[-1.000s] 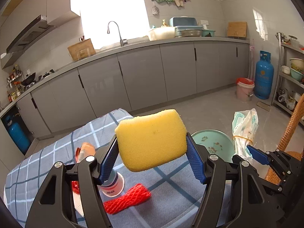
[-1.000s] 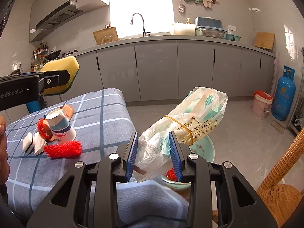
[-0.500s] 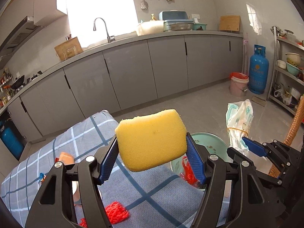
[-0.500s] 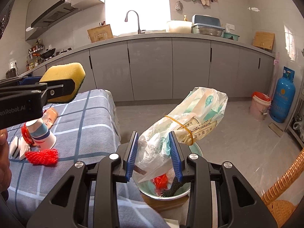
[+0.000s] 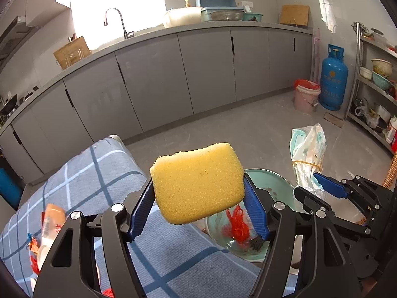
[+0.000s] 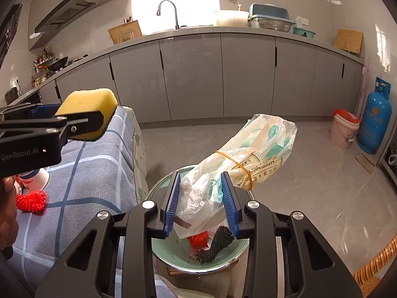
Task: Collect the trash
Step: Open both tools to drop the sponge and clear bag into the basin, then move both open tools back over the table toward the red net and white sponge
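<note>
Left gripper (image 5: 198,196): blue ribbed pads pressed on both short sides of a yellow sponge (image 5: 197,182), jaws wide apart with the sponge filling the gap. Sponge held clear of the table, over the table's right edge, just left of and above the basin. From the right wrist view the same sponge (image 6: 86,113) shows at far left, clamped in the black finger of the left gripper (image 6: 82,121).

Right gripper (image 6: 201,200): jaws fairly narrow, pads squeezing the crumpled neck of a plastic bag bundle (image 6: 248,154). Bundle is whitish-green, printed, bound by a yellow rubber band (image 6: 234,165); it sticks up and away to the right. It hangs directly above the basin. In the left wrist view the bundle (image 5: 309,149) stands to the right of the sponge.

Green basin (image 6: 161,191): sits low, just right of the table edge, near the cameras. Inside: red mesh scrap (image 6: 197,241) and black mesh piece (image 6: 215,244), lying against each other.

Table with blue-grey plaid cloth (image 6: 99,173): at left. On it a red mesh sleeve (image 6: 31,201) and a paper cup (image 6: 37,177), close together; orange wrapper (image 5: 53,219) near the left edge in the left wrist view.

Far right floor: pink bucket (image 6: 343,129), blue gas cylinder (image 6: 376,116).
</note>
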The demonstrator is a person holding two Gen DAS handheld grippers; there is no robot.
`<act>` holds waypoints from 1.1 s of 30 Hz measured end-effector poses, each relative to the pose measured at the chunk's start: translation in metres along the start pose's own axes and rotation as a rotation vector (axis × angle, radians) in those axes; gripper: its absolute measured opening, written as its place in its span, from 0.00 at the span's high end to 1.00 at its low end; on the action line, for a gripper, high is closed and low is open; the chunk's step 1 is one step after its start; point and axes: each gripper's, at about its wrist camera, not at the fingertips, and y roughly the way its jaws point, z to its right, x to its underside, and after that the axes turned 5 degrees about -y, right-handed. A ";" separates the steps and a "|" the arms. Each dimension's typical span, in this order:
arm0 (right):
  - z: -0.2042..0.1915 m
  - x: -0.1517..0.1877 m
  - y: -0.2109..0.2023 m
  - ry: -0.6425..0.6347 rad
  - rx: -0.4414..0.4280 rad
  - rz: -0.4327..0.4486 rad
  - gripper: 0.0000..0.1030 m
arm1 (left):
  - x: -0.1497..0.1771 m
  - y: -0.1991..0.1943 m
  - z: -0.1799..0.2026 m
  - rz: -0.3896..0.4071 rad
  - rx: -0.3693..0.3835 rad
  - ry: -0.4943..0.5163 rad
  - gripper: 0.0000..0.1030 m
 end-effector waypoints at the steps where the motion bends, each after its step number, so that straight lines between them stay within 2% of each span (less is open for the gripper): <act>1: 0.002 0.000 0.003 0.004 -0.005 -0.003 0.66 | -0.001 0.006 0.003 -0.008 0.001 -0.001 0.34; 8: 0.016 0.002 0.021 0.009 -0.039 -0.005 0.63 | -0.002 0.031 0.015 -0.035 0.012 0.016 0.33; 11: 0.022 0.004 0.026 0.014 -0.053 0.007 0.54 | -0.001 0.038 0.016 -0.046 0.006 0.013 0.27; 12: 0.023 0.005 0.026 0.020 -0.050 0.012 0.46 | -0.001 0.040 0.015 -0.047 0.002 0.008 0.22; 13: 0.026 0.006 0.026 0.035 -0.047 0.014 0.44 | 0.000 0.040 0.014 -0.045 -0.002 0.004 0.21; 17: 0.032 0.010 0.021 0.076 -0.022 0.021 0.41 | 0.002 0.040 0.010 -0.051 -0.016 -0.010 0.16; 21: 0.036 0.013 0.010 0.114 0.003 0.034 0.36 | 0.003 0.037 0.005 -0.055 -0.016 -0.020 0.15; 28: 0.028 0.012 -0.015 0.172 0.025 0.057 0.28 | 0.009 0.011 -0.005 -0.031 -0.024 -0.041 0.12; 33: 0.008 0.015 -0.029 0.207 0.007 0.046 0.27 | 0.024 -0.021 -0.016 -0.003 -0.036 -0.047 0.10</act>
